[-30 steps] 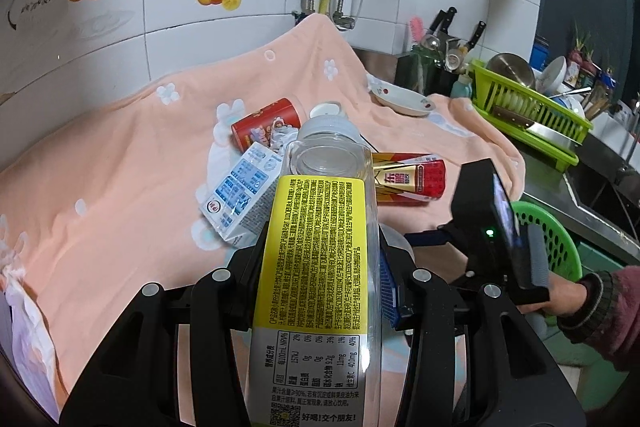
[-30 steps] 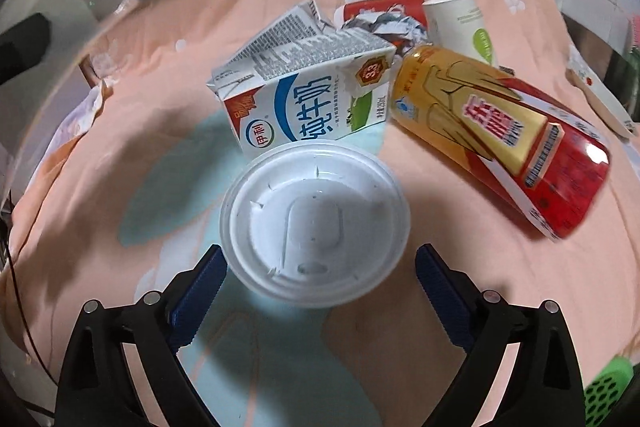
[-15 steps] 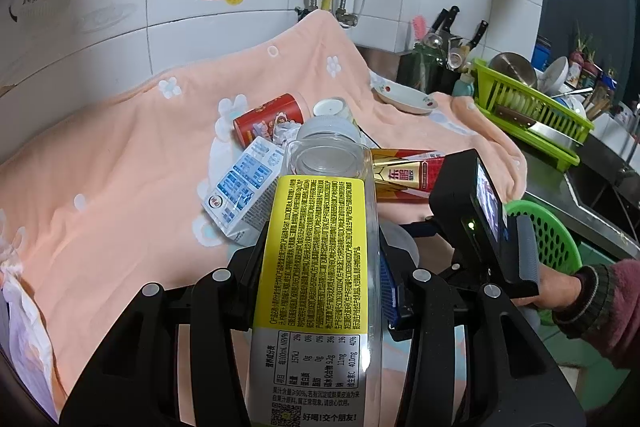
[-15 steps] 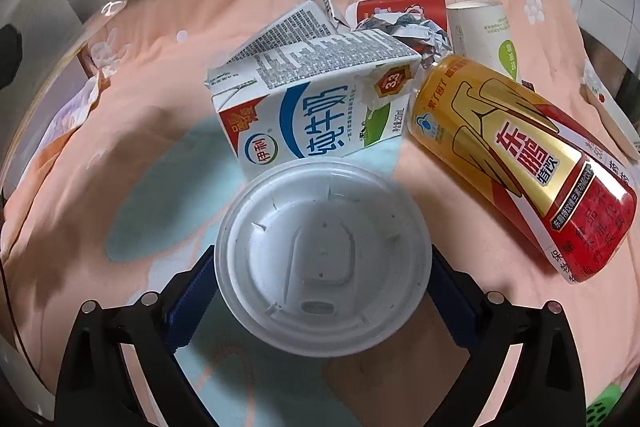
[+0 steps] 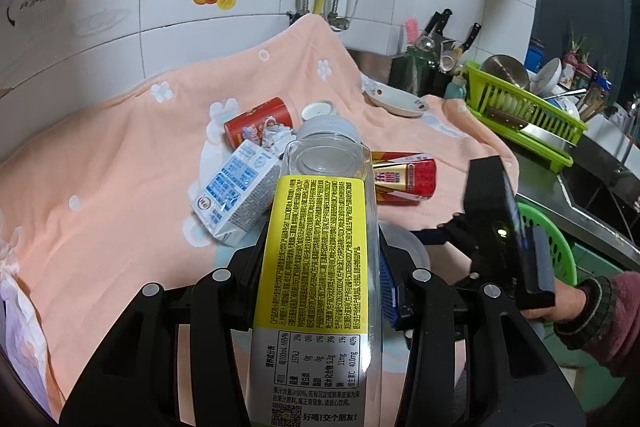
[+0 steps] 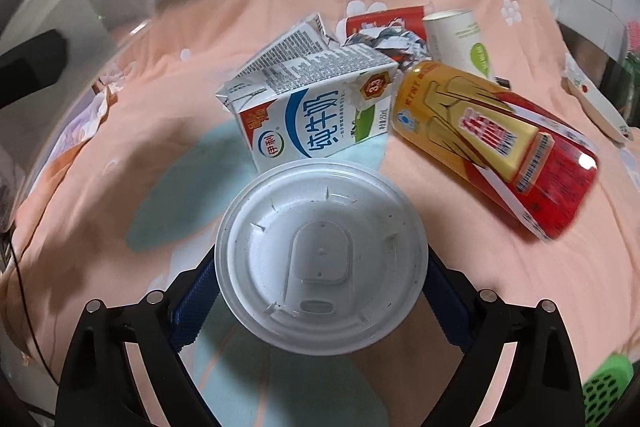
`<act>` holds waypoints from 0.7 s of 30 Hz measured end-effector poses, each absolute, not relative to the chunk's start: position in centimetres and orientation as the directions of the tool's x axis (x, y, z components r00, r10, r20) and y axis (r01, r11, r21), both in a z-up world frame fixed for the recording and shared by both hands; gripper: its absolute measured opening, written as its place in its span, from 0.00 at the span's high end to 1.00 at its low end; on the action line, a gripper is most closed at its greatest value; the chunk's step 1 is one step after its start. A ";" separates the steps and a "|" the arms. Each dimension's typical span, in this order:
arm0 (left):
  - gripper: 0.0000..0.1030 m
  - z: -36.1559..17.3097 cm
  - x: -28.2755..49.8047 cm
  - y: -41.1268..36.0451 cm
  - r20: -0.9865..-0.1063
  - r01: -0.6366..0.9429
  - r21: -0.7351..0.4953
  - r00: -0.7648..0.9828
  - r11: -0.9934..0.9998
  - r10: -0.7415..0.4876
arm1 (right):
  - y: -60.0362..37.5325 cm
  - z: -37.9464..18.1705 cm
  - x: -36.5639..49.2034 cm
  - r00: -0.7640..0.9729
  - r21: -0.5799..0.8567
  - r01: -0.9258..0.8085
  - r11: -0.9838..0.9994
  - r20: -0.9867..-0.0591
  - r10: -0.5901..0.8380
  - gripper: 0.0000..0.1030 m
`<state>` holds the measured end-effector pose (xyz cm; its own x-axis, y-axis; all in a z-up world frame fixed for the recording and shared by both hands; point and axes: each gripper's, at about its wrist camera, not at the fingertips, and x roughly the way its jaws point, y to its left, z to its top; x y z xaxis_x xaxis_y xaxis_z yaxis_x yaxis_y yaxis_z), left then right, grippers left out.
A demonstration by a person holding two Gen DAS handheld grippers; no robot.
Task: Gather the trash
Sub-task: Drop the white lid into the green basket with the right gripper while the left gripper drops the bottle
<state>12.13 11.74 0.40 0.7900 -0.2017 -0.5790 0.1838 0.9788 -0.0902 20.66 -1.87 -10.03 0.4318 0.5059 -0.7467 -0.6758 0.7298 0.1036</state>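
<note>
Right wrist view: my right tool (image 6: pixel 320 287) straddles the lidded cup (image 6: pixel 322 255), blue pads at its rim; I cannot tell whether it grips. My left tool (image 5: pixel 320 267) clamps the clear bottle (image 5: pixel 320 247). Risk: squeezing could crush the cup or pop its lid.

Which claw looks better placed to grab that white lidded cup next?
The right claw, probably. Its fingers already sit on either side of the white lidded cup, while the left claw is full, shut on the clear bottle.
</note>
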 end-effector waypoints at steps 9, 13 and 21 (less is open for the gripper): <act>0.56 0.6 11.5 7.8 -0.565 0.267 -0.104 0.777 0.958 -0.277 | -7.8 -8.1 16.9 0.514 0.098 -0.606 0.790 -0.709 0.483 0.13; 0.56 0.3 11.6 5.4 -0.569 0.315 -0.115 0.756 0.942 -0.323 | -11.5 -7.7 15.2 0.558 0.091 -0.552 0.829 -0.698 0.449 0.13; 0.56 -1.2 12.4 -1.4 -0.595 0.437 -0.135 0.682 0.889 -0.425 | -18.8 -9.0 12.7 0.617 0.068 -0.413 0.908 -0.712 0.334 0.13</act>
